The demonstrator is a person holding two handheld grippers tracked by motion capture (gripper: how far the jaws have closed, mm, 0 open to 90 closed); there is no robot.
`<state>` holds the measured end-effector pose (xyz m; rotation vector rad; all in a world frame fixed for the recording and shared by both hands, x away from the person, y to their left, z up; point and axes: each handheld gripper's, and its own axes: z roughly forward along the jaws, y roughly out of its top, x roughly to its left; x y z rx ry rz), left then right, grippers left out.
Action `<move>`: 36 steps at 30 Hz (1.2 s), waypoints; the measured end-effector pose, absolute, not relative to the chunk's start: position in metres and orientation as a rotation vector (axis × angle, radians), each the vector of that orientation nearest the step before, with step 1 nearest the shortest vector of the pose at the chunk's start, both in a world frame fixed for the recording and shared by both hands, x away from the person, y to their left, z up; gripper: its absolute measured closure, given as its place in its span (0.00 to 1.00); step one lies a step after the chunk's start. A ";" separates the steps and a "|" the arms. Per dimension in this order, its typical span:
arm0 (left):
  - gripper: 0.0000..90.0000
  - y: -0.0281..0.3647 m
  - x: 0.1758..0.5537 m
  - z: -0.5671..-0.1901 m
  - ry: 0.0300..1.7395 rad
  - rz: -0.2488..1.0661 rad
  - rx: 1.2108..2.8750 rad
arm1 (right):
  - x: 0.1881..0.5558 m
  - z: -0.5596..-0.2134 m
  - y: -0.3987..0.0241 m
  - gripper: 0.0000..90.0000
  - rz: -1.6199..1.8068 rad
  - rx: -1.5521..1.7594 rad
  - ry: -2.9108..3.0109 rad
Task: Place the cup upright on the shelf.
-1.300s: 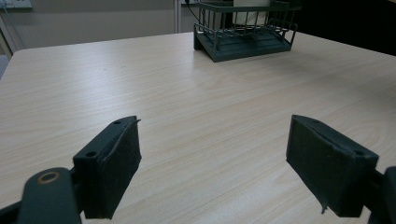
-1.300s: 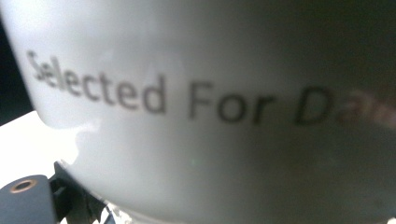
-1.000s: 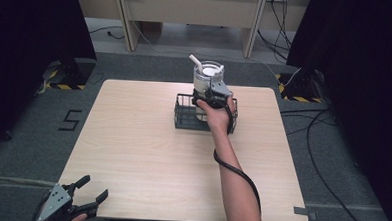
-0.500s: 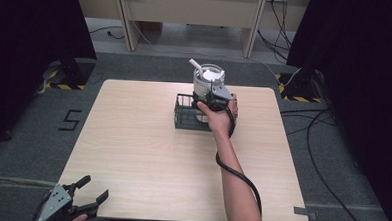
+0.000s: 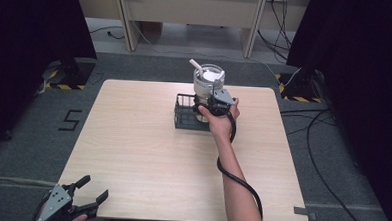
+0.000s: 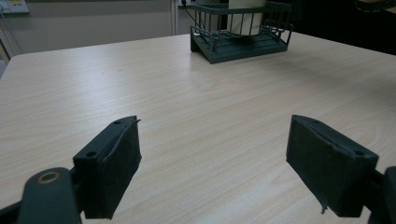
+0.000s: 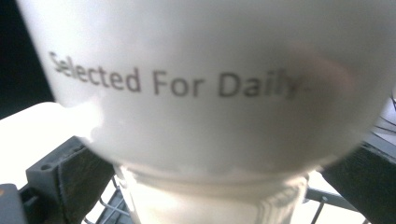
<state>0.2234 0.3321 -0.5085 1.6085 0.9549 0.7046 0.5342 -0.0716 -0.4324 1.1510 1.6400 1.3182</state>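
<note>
Lifted, cup (image 5: 208, 81) sits between right claw (image 5: 212, 102) jaws.

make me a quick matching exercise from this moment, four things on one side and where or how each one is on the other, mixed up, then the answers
Things:
1. left gripper
2. right gripper
3. white cup
4. wire basket

Places or states:
A. dark, standing on the far middle of the table
B. at the near left table edge, jaws wide apart with nothing between them
C. printed "Selected For Daily", with a straw at its top
D. reached out to the basket, a jaw on each side of the cup

Pairs: 1-B, 2-D, 3-C, 4-A
</note>
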 end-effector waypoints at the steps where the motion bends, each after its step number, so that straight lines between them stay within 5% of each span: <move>1: 0.19 0.332 0.223 -0.508 0.954 0.705 1.609 | 0.533 -0.432 -0.073 0.00 1.315 1.147 1.641; 36: 0.19 0.332 0.223 -0.508 0.947 0.715 1.608 | 0.490 -0.429 -0.096 0.01 1.308 1.143 1.641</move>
